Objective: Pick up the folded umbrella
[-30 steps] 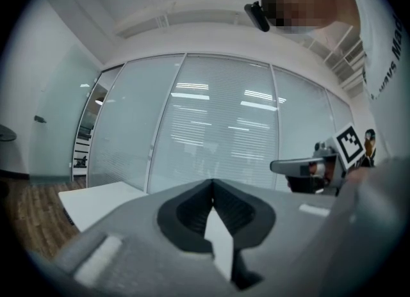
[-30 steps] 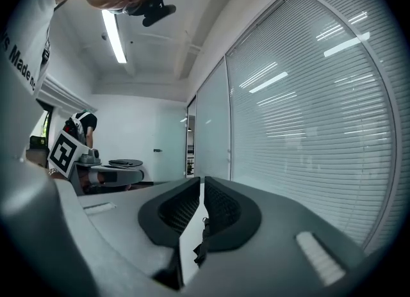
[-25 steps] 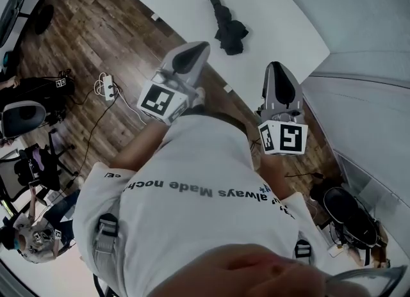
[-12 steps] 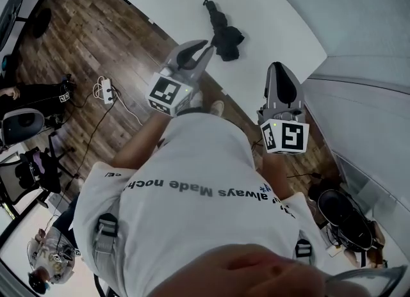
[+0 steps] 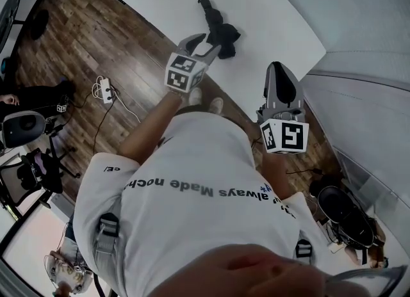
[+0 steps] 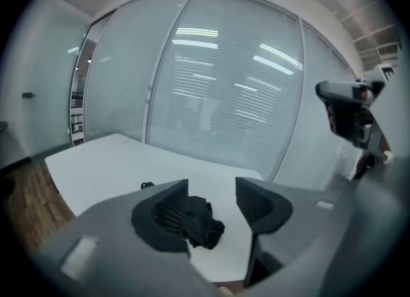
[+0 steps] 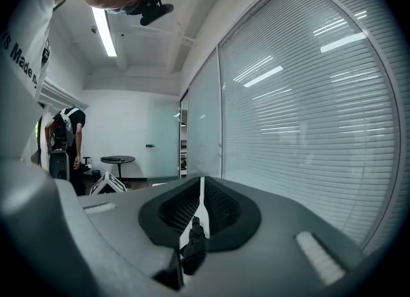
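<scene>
The folded black umbrella (image 5: 221, 33) lies crumpled on the white table (image 5: 269, 8), its handle end pointing toward the far side. My left gripper (image 5: 208, 41) hangs right at the umbrella's near end with its jaws opening. In the left gripper view the umbrella (image 6: 204, 224) shows just beyond the gap of that gripper (image 6: 211, 190), partly behind the left finger, and nothing is pressed between the pads. My right gripper (image 5: 280, 66) is off the table's right corner, shut and empty (image 7: 202, 187). A dark shape shows through its slit.
Wood floor with a white power strip (image 5: 106, 88) and cable lies left of the table. Office chairs (image 5: 25, 123) stand at the far left. A glass wall with blinds (image 6: 218, 84) runs behind the table. A person (image 7: 61, 139) and a round table (image 7: 118, 159) stand in the background.
My left gripper has moved forward and down to the umbrella, and its jaws have gone from shut to parted. The right gripper has hardly shifted and stays shut.
</scene>
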Demonstrator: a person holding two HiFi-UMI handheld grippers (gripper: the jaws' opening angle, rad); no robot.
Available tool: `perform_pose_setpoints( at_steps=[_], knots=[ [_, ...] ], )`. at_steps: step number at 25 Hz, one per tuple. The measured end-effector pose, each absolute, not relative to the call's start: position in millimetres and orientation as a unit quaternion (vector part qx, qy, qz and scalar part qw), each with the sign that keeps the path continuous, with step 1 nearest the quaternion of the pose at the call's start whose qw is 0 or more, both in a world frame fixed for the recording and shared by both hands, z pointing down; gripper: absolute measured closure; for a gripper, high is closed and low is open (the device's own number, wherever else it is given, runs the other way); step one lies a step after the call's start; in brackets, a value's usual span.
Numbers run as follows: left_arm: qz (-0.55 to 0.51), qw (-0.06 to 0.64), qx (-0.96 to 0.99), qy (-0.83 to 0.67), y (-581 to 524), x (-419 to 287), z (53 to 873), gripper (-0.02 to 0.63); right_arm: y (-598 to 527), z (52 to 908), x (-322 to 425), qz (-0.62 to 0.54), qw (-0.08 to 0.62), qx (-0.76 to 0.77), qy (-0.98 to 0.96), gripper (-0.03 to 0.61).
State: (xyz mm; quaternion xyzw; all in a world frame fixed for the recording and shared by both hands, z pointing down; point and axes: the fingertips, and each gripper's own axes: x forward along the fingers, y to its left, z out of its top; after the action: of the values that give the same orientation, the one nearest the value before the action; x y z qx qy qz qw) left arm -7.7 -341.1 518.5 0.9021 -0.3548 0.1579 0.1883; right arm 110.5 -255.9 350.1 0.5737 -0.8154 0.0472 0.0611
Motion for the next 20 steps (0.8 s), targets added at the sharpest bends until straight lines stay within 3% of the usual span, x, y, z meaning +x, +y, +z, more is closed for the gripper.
perform_pose_setpoints(
  at_steps=[20],
  knots=[
    [0.278,0.401,0.768,-0.414,-407,36,719,0.175,-256,368,131,0.062,0.087,0.581,-0.807,0.559]
  ],
)
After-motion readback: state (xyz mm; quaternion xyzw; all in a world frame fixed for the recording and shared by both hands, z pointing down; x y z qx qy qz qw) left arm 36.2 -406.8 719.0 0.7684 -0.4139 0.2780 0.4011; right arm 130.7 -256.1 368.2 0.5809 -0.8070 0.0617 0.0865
